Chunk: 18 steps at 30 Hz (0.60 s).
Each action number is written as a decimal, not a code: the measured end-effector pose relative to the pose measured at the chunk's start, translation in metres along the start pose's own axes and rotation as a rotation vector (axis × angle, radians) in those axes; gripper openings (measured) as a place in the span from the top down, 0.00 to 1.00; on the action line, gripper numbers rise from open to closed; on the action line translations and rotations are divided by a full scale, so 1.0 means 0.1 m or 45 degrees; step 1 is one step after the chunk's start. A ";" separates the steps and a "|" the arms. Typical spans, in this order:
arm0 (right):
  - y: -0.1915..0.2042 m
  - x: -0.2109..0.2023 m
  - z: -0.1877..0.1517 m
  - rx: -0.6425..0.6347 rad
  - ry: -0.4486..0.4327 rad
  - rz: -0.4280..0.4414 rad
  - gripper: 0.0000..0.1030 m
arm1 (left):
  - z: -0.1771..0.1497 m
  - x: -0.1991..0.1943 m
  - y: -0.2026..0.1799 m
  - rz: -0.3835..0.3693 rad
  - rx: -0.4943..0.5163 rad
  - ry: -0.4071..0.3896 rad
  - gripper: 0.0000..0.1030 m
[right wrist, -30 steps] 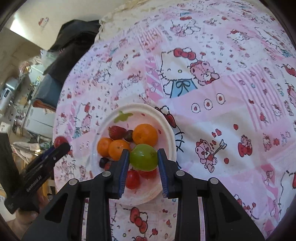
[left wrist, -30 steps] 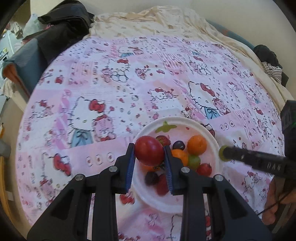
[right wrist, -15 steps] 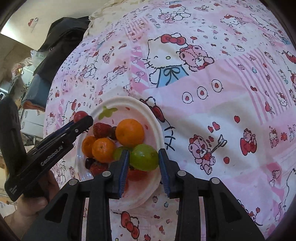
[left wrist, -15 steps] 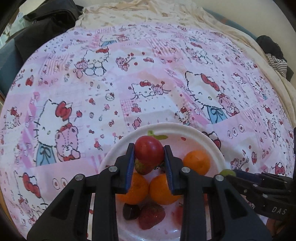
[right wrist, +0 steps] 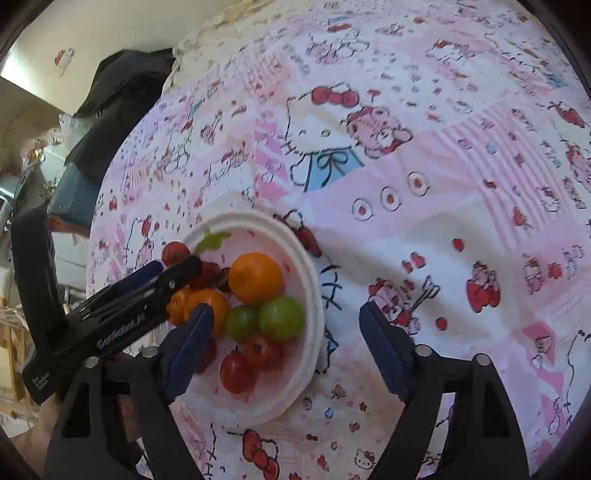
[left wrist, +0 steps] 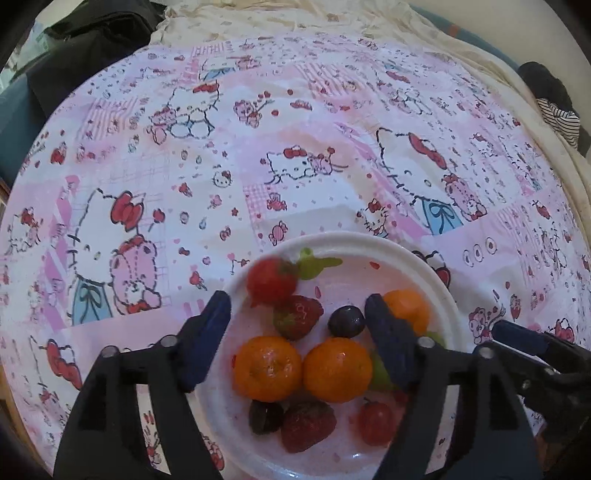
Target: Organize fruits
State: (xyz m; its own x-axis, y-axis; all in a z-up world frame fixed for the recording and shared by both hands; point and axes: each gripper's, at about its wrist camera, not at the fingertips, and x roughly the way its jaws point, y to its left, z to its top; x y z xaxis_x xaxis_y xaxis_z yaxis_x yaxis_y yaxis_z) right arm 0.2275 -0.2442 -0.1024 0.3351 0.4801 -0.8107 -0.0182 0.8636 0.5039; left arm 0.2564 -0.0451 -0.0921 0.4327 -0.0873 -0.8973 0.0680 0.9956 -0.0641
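A white plate [left wrist: 369,245] [right wrist: 312,295] on the pink patterned cloth holds oranges [left wrist: 267,367], strawberries [left wrist: 297,317], dark grapes [left wrist: 346,321], green grapes [right wrist: 282,318] and red tomatoes [right wrist: 236,371]. My left gripper [left wrist: 299,332] is open above the plate; a blurred red tomato [left wrist: 271,280] lies at the plate's far rim, just beyond its fingers. My right gripper [right wrist: 286,343] is open and empty at the plate's right edge, with the green grapes between its fingers. The left gripper also shows in the right wrist view [right wrist: 173,264].
The pink cartoon-print cloth [left wrist: 295,147] covers the whole surface. Dark clothing [left wrist: 92,40] lies at the far left edge, striped fabric [left wrist: 561,122] at the far right. Cream bedding [left wrist: 295,22] lies at the back.
Both grippers opened. The left let go of the red tomato, now at the plate's far rim. The right let go of the green grape, now on the plate.
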 end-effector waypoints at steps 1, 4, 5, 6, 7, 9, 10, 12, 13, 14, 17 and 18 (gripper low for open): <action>-0.01 0.00 0.01 0.009 0.007 0.013 0.19 | 0.00 -0.03 0.00 -0.003 0.007 0.000 0.28; -0.06 -0.08 0.02 0.041 -0.022 0.041 0.17 | 0.01 -0.16 0.02 -0.048 0.018 -0.012 0.28; -0.06 -0.11 0.02 0.046 -0.036 0.044 0.16 | 0.02 -0.22 0.03 -0.060 0.017 -0.024 0.28; -0.06 -0.15 0.03 0.050 -0.053 0.044 0.15 | 0.02 -0.29 0.04 -0.047 0.019 -0.041 0.28; -0.07 -0.20 0.03 0.053 -0.072 0.047 0.14 | 0.02 -0.34 0.04 -0.038 0.022 -0.053 0.28; -0.05 -0.32 0.02 0.053 -0.106 0.075 0.12 | 0.00 -0.53 0.07 -0.020 0.021 -0.096 0.28; -0.02 -0.37 0.02 0.046 -0.118 0.079 0.11 | 0.00 -0.59 0.08 -0.015 0.019 -0.110 0.28; 0.06 -0.52 -0.02 0.002 -0.149 0.057 0.10 | -0.06 -0.79 0.13 -0.004 0.011 -0.156 0.28; 0.08 -0.57 -0.03 -0.018 -0.162 0.049 0.09 | -0.08 -0.85 0.15 -0.005 0.009 -0.168 0.28; 0.12 -0.64 -0.06 -0.035 -0.178 0.045 0.09 | -0.14 -0.98 0.18 -0.002 0.006 -0.193 0.28; 0.19 -0.87 -0.15 -0.064 -0.231 0.063 0.04 | -0.33 -1.25 0.27 0.005 -0.016 -0.267 0.28; 0.22 -0.96 -0.20 -0.079 -0.257 0.065 0.03 | -0.41 -1.32 0.30 0.007 -0.024 -0.280 0.28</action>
State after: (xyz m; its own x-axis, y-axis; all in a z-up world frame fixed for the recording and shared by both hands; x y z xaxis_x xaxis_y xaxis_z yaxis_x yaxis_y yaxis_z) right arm 0.1759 -0.2679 -0.0196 0.5139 0.4883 -0.7053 -0.0956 0.8497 0.5186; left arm 0.1646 -0.0023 0.0070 0.6189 -0.0847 -0.7809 0.0491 0.9964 -0.0691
